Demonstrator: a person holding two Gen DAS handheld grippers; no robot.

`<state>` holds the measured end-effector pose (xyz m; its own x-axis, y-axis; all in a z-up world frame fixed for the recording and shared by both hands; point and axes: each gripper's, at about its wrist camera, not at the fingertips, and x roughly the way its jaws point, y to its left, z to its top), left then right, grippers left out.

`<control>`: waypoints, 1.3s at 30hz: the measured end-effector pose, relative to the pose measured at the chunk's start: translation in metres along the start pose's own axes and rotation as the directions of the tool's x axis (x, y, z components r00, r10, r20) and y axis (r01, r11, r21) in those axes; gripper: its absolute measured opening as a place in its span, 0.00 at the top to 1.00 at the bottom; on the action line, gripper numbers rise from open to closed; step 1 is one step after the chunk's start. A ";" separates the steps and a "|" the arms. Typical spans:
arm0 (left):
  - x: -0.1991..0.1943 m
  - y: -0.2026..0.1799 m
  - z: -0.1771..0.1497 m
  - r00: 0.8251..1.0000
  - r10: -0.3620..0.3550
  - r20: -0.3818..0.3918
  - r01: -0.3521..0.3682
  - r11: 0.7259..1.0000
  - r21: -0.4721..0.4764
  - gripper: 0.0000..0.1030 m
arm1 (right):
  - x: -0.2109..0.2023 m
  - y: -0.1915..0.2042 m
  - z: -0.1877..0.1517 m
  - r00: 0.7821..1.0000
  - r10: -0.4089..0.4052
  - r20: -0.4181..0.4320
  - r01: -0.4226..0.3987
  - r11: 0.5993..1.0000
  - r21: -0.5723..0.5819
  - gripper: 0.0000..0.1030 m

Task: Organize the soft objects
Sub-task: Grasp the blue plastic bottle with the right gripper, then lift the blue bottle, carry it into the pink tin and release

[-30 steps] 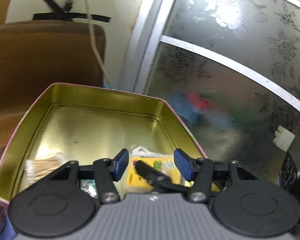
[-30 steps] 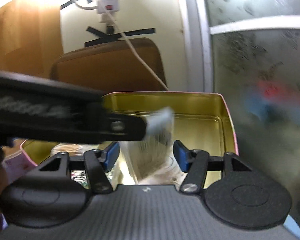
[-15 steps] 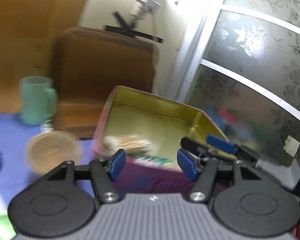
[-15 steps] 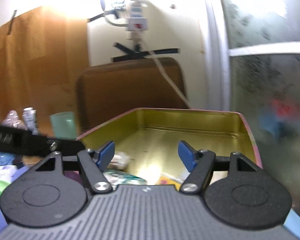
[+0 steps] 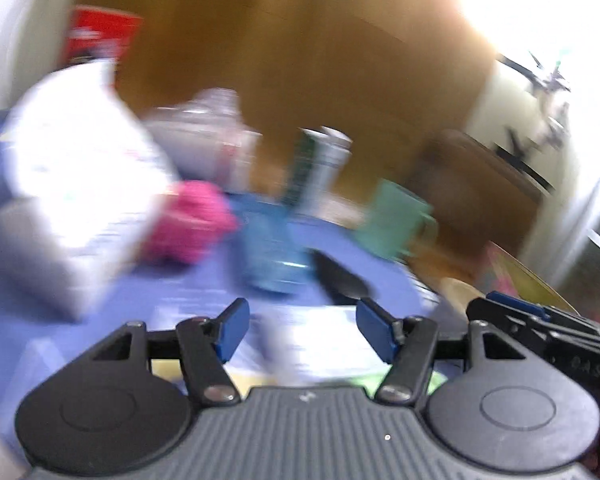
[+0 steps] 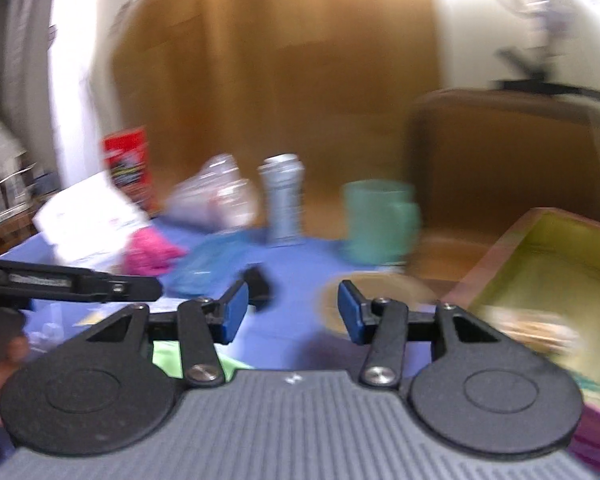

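Some items already lying in the tin [image 6: 548,280], far right. Pink soft bundle [image 6: 150,250] and blue pouch [image 6: 208,262] left out on the blue-covered counter [image 6: 300,324]. Left hand-held gripper [image 5: 300,330] just opening, empty; right hand-held gripper [image 6: 290,312] just narrowing, nothing between. Cardboard wall behind, all blurred.

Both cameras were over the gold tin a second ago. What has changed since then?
Both have swung left, away from the open gold tin, toward the blue table's clutter: pink soft bundle, crumpled blue bag, green mug. The left hand-held gripper has just been opening, the right hand-held gripper closing; nothing sits between either pair of jaws. The tin and its contents stayed put.
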<state>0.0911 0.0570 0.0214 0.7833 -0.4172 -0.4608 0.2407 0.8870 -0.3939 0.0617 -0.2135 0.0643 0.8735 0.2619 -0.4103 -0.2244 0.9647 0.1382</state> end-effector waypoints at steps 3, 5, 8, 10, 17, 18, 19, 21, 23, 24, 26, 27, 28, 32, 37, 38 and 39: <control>-0.012 0.026 -0.003 0.995 0.085 0.043 -0.085 0.996 -0.003 0.41 | 0.044 0.022 0.015 0.997 0.051 -0.062 -0.052 0.999 -0.005 0.49; -0.016 0.043 -0.008 0.991 0.124 0.055 -0.123 0.992 -0.021 0.41 | 0.075 0.033 0.027 0.993 0.060 -0.102 -0.060 0.998 0.000 0.48; -0.020 0.068 -0.007 0.997 0.051 0.060 -0.042 0.989 -0.145 0.41 | 0.120 0.050 0.041 0.985 0.043 -0.170 -0.047 0.999 -0.021 0.41; -0.022 0.072 -0.007 0.996 0.035 0.079 -0.022 0.986 -0.165 0.41 | 0.147 0.057 0.046 0.975 0.028 -0.222 -0.034 0.999 -0.022 0.39; -0.022 0.064 -0.010 0.995 0.011 0.096 0.002 0.992 -0.126 0.41 | 0.203 0.069 0.043 0.933 -0.007 -0.359 0.010 1.000 0.006 0.37; -0.021 0.063 -0.010 0.995 0.010 0.098 0.002 0.993 -0.120 0.41 | 0.211 0.069 0.040 0.924 -0.002 -0.383 0.009 1.000 0.017 0.38; -0.020 0.062 -0.010 0.995 0.009 0.099 0.003 0.993 -0.117 0.41 | 0.212 0.069 0.038 0.928 -0.009 -0.373 0.016 1.000 0.016 0.38; -0.020 0.061 -0.010 0.995 0.008 0.100 0.003 0.993 -0.114 0.41 | 0.213 0.074 0.034 0.933 -0.046 -0.357 0.040 0.999 -0.026 0.44; -0.021 0.060 -0.011 0.995 0.007 0.101 0.005 0.993 -0.116 0.41 | 0.208 0.073 0.033 0.933 -0.041 -0.358 0.038 0.999 -0.015 0.45; -0.020 0.061 -0.011 0.995 0.007 0.102 0.005 0.993 -0.118 0.41 | 0.204 0.073 0.033 0.931 -0.032 -0.363 0.033 0.999 -0.004 0.46; -0.020 0.061 -0.010 0.995 0.008 0.102 0.005 0.992 -0.128 0.39 | 0.195 0.069 0.034 0.925 0.009 -0.380 0.011 0.999 0.051 0.46; -0.020 0.062 -0.010 0.995 0.007 0.100 0.006 0.991 -0.134 0.38 | 0.187 0.066 0.034 0.917 0.055 -0.394 -0.013 0.994 0.108 0.46; -0.020 0.063 -0.010 0.995 0.005 0.098 0.009 0.990 -0.142 0.37 | 0.177 0.063 0.036 0.910 0.106 -0.402 -0.041 0.985 0.166 0.46; -0.019 0.069 -0.009 0.996 -0.012 0.087 0.027 0.985 -0.172 0.36 | 0.128 0.062 0.037 0.897 0.253 -0.363 -0.157 0.949 0.274 0.45; -0.019 0.071 -0.009 0.997 -0.022 0.070 0.034 0.984 -0.177 0.36 | 0.048 0.073 0.013 0.906 0.313 -0.286 -0.266 0.945 0.190 0.45; -0.019 0.069 -0.009 0.998 -0.025 0.065 0.036 0.985 -0.170 0.36 | 0.033 0.078 0.004 0.911 0.308 -0.275 -0.282 0.950 0.132 0.45; -0.019 0.067 -0.009 0.998 -0.027 0.057 0.036 0.987 -0.159 0.36 | 0.019 0.082 -0.004 0.916 0.299 -0.267 -0.289 0.954 0.075 0.45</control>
<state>0.0875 0.1226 -0.0037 0.8081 -0.4288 -0.4039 0.1744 0.8291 -0.5312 0.0586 -0.1297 0.0643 0.6179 0.5359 -0.5753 -0.4346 0.8426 0.3180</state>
